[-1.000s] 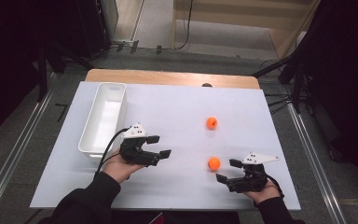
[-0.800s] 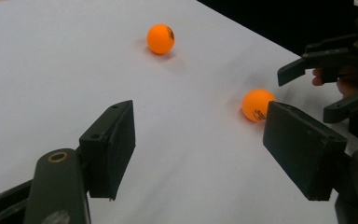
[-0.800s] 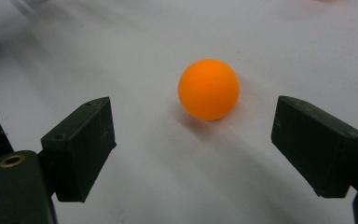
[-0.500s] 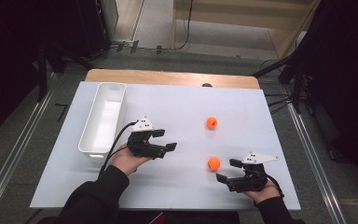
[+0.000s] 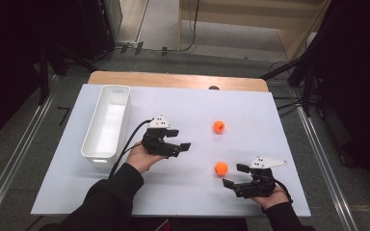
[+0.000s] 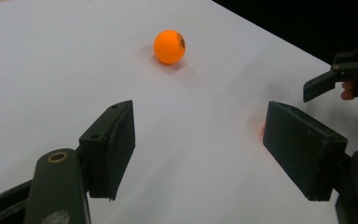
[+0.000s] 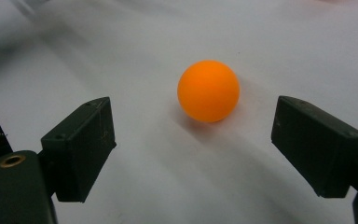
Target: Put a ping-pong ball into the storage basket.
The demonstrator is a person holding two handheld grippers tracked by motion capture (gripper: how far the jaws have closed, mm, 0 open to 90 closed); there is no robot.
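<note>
The left gripper [image 5: 183, 147] has slid rightward, away from the long white plastic bin [image 5: 105, 126] and toward the two small, smooth, round orange balls; its jaws are spread wide with nothing between them. That looks like a reach for the far ball [image 5: 218, 126], which sits ahead of it on the matte white table sheet [image 5: 183, 187]. The right gripper [image 5: 233, 175] has stayed put at the near right, jaws also gaping, and the near ball [image 7: 208, 90] rests just ahead of them, untouched. No ball is in the bin yet.
</note>
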